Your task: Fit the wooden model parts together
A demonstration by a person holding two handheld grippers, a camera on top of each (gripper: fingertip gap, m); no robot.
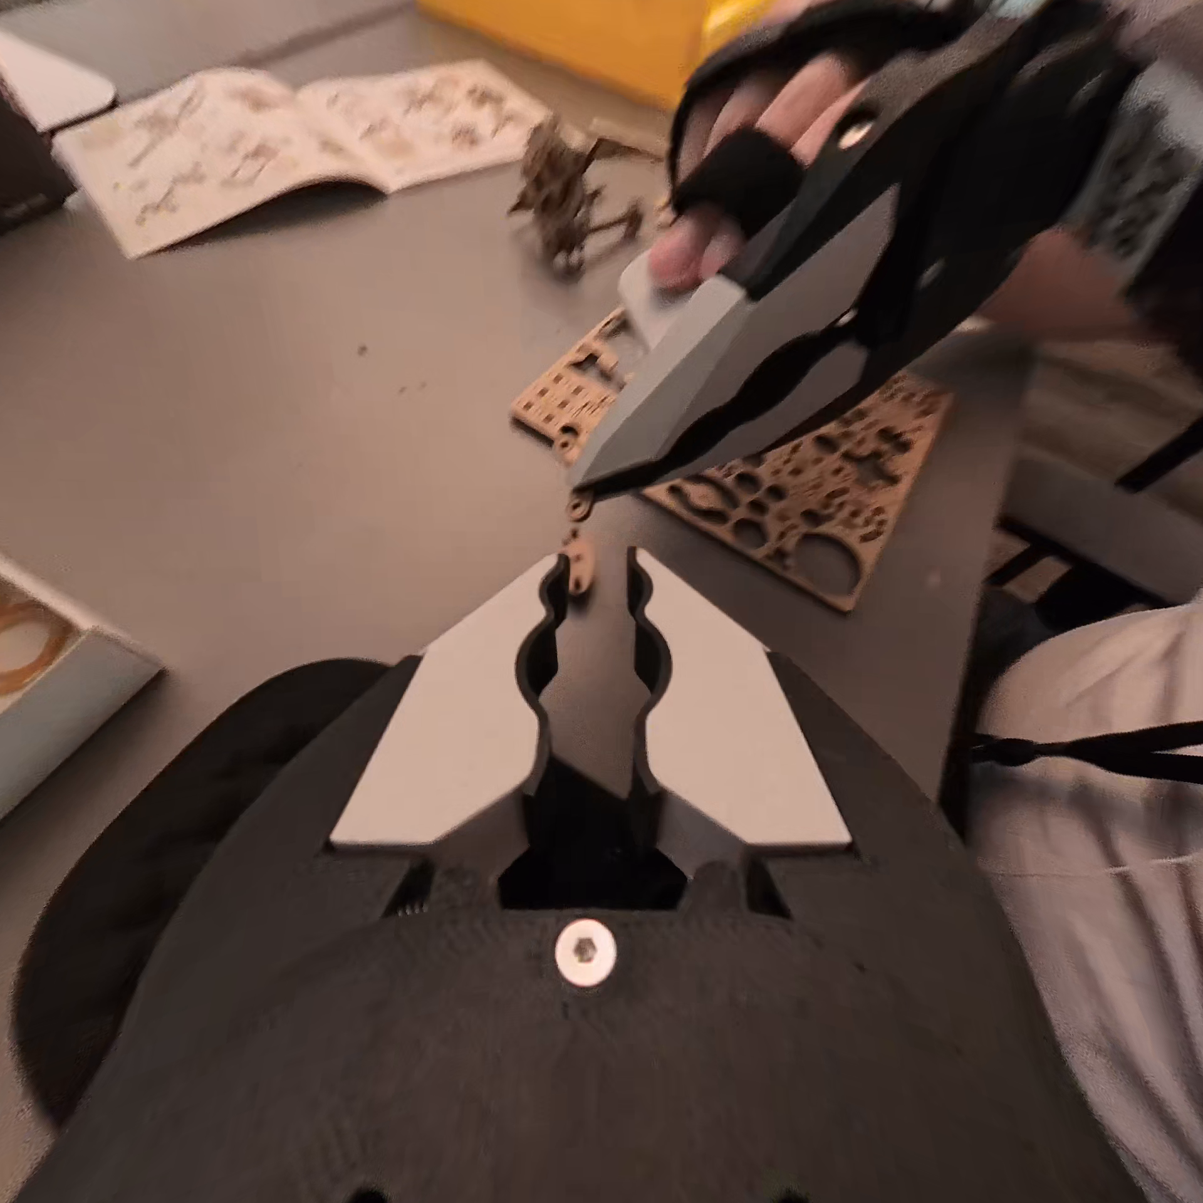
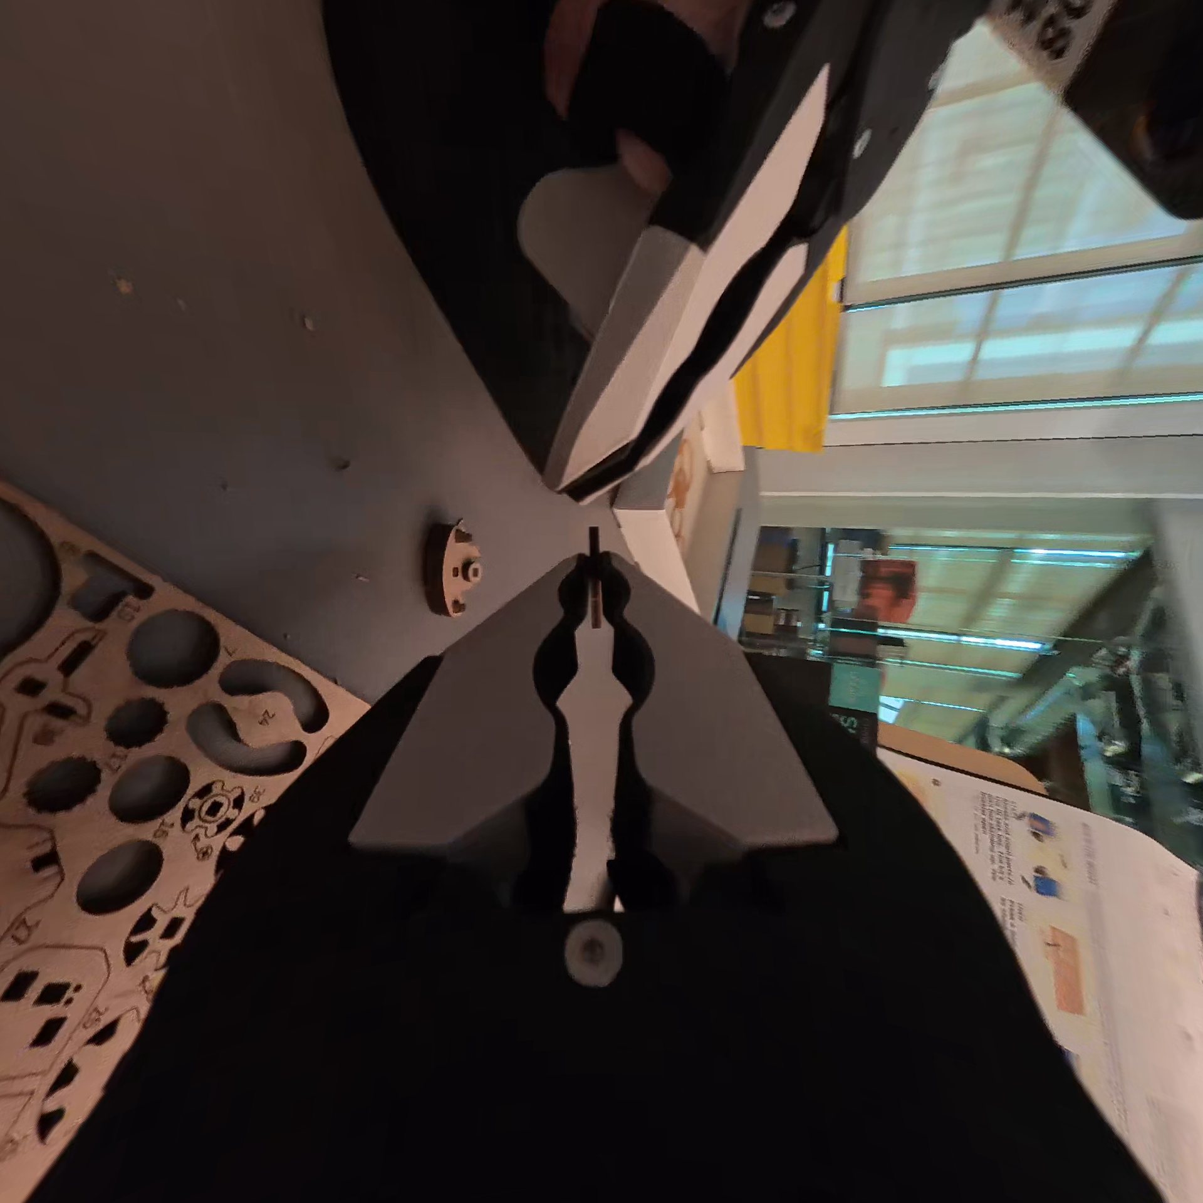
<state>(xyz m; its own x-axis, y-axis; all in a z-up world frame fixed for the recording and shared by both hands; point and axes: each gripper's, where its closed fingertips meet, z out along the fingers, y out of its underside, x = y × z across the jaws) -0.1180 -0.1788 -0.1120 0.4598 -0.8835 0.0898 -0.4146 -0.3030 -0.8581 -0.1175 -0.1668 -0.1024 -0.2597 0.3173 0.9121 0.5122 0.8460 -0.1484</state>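
Note:
My right gripper (image 2: 592,567) is shut on a thin wooden part (image 2: 594,589), seen edge-on between its tips. In the left wrist view it (image 1: 586,489) comes in from the upper right with the part (image 1: 579,505) at its tip. My left gripper (image 1: 597,558) is open and empty, its tips just below the right one's; the right wrist view shows it (image 2: 579,488) coming down from above. A small round wooden assembly (image 2: 456,574) lies on the grey table beside both tips, and in the left wrist view it (image 1: 578,573) sits by my left fingertip.
Two punched-out wooden sheets (image 1: 801,514) (image 1: 566,390) lie behind the grippers. A partly built wooden model (image 1: 560,195), an open booklet (image 1: 293,143) and a yellow box (image 1: 586,39) are farther back. A box (image 1: 45,657) stands at the left. A person's white clothing (image 1: 1106,879) is at the right.

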